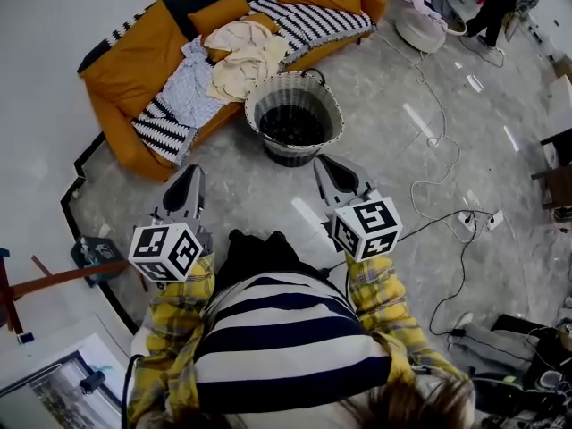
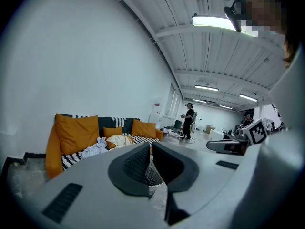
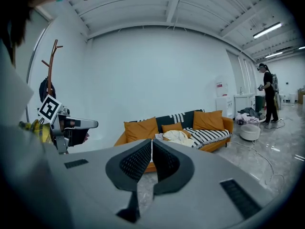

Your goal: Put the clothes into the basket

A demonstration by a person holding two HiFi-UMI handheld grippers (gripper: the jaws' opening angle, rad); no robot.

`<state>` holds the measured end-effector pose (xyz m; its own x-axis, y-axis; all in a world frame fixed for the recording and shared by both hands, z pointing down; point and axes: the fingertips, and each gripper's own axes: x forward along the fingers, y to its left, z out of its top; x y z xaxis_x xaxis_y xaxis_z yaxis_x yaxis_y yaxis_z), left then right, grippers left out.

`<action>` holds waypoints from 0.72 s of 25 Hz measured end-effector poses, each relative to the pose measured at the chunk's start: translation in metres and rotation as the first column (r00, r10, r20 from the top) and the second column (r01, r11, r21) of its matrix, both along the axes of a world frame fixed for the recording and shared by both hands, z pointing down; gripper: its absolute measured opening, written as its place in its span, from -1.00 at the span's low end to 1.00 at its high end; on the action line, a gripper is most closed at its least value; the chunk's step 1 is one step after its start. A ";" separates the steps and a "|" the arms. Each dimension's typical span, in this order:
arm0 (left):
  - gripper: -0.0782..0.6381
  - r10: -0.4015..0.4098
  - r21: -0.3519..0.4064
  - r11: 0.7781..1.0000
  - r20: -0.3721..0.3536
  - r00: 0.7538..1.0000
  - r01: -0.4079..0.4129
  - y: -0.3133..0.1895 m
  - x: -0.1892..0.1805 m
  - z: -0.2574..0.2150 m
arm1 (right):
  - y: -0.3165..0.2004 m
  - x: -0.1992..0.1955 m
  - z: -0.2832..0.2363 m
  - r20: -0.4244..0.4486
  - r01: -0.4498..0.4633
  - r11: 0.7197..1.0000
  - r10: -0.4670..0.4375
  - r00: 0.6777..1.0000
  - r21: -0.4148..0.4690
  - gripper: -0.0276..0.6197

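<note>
My left gripper [image 1: 191,175] and right gripper [image 1: 325,164] sit clenched, empty; cream and pale-blue clothes [image 1: 234,61] stretch diagonally, upper centre, beside the round woven basket [image 1: 265,98], mouth upward.

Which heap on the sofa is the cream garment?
Find the orange sofa, with the basket on the floor before it. On the seat just behind the basket lies the cream garment: plain and crumpled, between a pale printed garment and a striped throw.
</note>
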<state>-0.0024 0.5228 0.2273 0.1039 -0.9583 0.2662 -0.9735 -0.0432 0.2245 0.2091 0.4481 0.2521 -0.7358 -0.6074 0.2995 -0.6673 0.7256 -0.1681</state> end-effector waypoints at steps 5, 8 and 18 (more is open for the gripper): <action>-0.69 -0.020 -0.019 1.000 0.033 0.999 0.020 -0.003 -0.006 0.008 | -0.005 -0.015 0.010 0.018 0.045 0.999 -0.044 0.999 -0.029 -0.82; -0.69 -0.019 -0.028 0.999 0.036 0.999 0.020 -0.009 -0.011 0.016 | -0.011 -0.025 0.015 0.008 0.065 0.997 -0.065 0.998 -0.038 -0.82; -0.69 -0.011 -0.042 0.999 0.015 1.000 0.012 -0.069 -0.065 0.034 | -0.065 -0.091 0.021 -0.019 0.124 0.991 -0.125 0.992 -0.051 -0.82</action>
